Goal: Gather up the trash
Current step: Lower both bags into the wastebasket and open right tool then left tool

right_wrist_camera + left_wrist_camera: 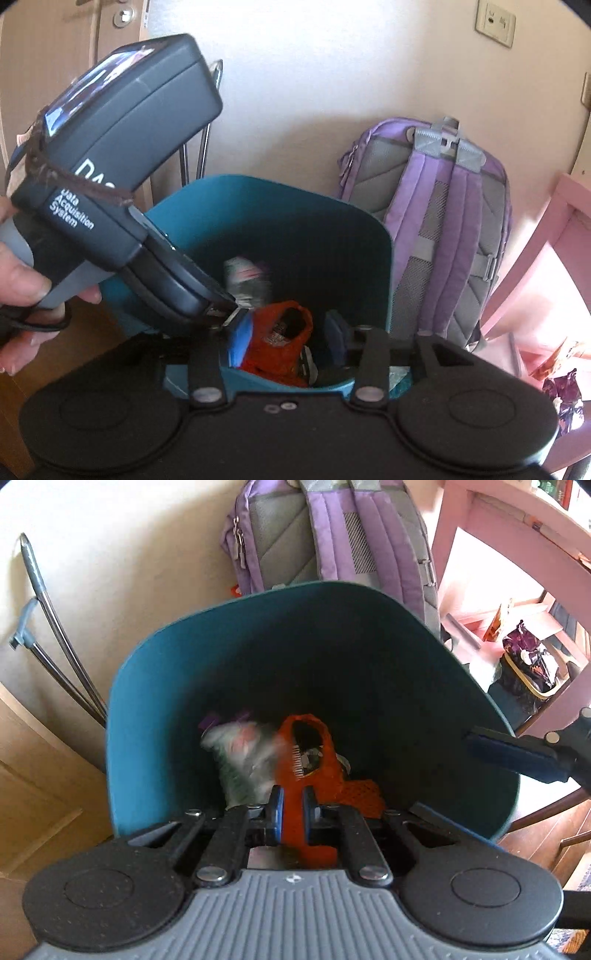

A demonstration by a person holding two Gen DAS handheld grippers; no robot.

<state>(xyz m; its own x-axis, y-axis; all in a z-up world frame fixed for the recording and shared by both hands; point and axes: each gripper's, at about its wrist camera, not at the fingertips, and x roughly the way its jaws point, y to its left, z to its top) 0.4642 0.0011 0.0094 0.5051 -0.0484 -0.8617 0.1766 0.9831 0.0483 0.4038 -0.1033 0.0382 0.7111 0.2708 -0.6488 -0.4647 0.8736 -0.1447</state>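
Observation:
A teal trash bin point(229, 653) stands on the floor by the wall; it also shows in the right wrist view point(332, 229). My left gripper point(292, 812) is shut on an orange mesh bag point(314, 760) and holds it inside the bin's mouth. The bag point(277, 343) hangs over other trash, a blurred crumpled white wrapper point(240, 753). My right gripper point(288, 343) is open and empty, just above the bin's near rim, with the bag showing between its fingers. One right finger point(517, 753) shows at the bin's right rim.
A purple backpack point(443, 229) leans on the wall right of the bin. Pink furniture point(517, 561) stands at the right, with a small lined basket of wrappers point(532, 664) under it. Metal rods point(55, 635) lean at the left by a wooden door.

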